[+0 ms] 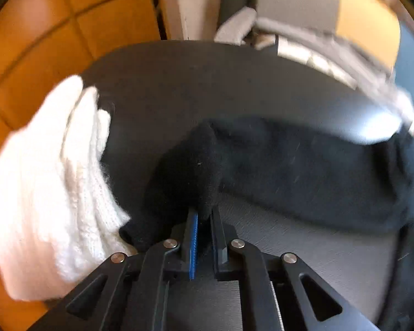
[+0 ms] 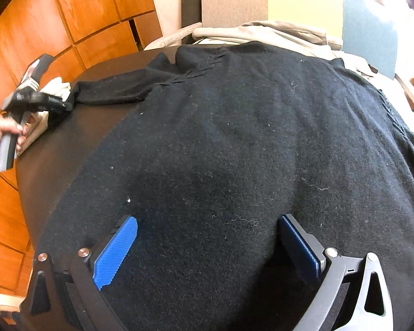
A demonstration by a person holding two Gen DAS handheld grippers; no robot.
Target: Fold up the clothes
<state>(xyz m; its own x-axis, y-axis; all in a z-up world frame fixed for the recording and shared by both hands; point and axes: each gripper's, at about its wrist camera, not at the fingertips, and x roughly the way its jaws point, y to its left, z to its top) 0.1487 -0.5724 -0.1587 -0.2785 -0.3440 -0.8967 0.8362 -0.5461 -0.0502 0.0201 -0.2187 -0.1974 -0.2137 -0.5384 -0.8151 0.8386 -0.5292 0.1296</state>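
Wood panels back the dark table, where my black sweater lies spread flat, my left tool pinching its sleeve beside a white knit, my right tool spread wide over the sweater's body.

Fuzzy black knit sweater, matt dark table, glossy wood panelling

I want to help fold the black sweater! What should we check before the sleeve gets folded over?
1. Left gripper pinching the sleeve: ok.
2. Right gripper open over the black sweater, holding nothing: ok.
3. Sweater body lying flat on the dark table: ok.
4. White knit garment clear of the sleeve: not ok, it touches.
5. Other sleeve laid out: cannot tell.
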